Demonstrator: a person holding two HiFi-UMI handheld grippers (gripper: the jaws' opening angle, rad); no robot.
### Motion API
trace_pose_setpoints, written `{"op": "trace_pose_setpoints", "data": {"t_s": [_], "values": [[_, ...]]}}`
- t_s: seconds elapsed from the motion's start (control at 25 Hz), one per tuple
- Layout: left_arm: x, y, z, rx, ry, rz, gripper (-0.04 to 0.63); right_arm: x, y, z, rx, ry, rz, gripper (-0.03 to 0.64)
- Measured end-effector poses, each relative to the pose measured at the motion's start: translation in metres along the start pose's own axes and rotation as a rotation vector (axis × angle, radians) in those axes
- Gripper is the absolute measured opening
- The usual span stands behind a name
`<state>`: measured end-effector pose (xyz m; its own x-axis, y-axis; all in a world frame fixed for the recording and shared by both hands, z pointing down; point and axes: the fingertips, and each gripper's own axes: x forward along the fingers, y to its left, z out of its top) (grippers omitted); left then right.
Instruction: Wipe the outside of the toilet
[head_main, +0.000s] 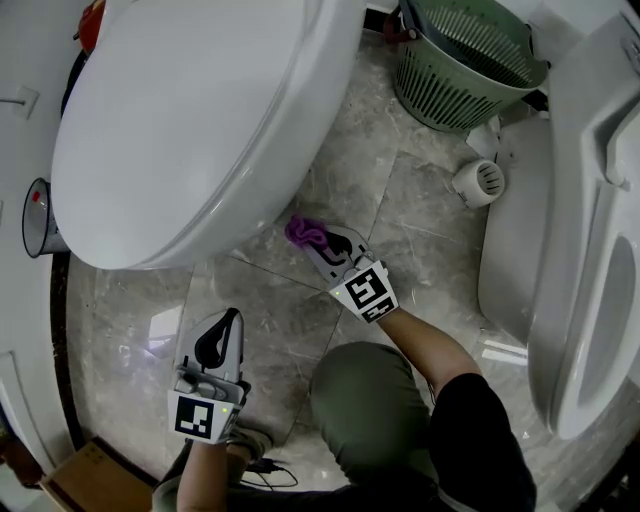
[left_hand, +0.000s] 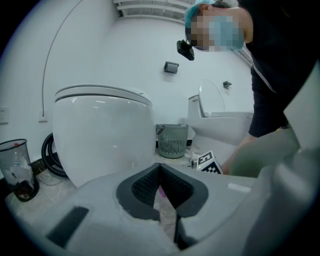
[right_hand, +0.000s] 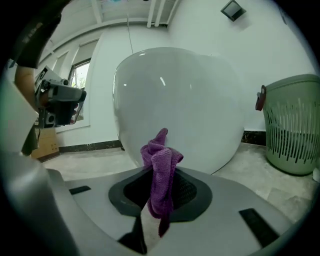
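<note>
Head view puts the right tongs (head_main: 325, 246), pinching the purple cloth (head_main: 303, 232), just beside the toilet bowl (head_main: 200, 130) lying far-left of them, nearer than the closed, empty left tongs (head_main: 228, 326).

The tiled floor (head_main: 400, 200) bears the toilet (head_main: 190, 120) and green basket (head_main: 440, 92).
</note>
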<state>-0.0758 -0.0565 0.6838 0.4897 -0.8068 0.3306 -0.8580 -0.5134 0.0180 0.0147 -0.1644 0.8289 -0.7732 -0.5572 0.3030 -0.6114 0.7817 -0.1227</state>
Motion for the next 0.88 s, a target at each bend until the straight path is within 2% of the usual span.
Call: {"op": "trace_pose_setpoints", "data": {"t_s": [0.16, 0.4, 0.88], "values": [[-0.002, -0.001, -0.004, -0.004, 0.011, -0.004, 0.005, 0.009, 0.017, -0.007, 0.005, 0.017, 0.025, 0.080], [-0.006, -0.002, -0.005, -0.007, 0.001, -0.002, 0.005, 0.029, 0.038, -0.014, -0.043, 0.054, 0.083, 0.080], [-0.011, 0.005, -0.010, -0.012, -0.008, -0.003, 0.005, 0.038, 0.026, -0.008, -0.053, 0.064, 0.035, 0.080]]}}
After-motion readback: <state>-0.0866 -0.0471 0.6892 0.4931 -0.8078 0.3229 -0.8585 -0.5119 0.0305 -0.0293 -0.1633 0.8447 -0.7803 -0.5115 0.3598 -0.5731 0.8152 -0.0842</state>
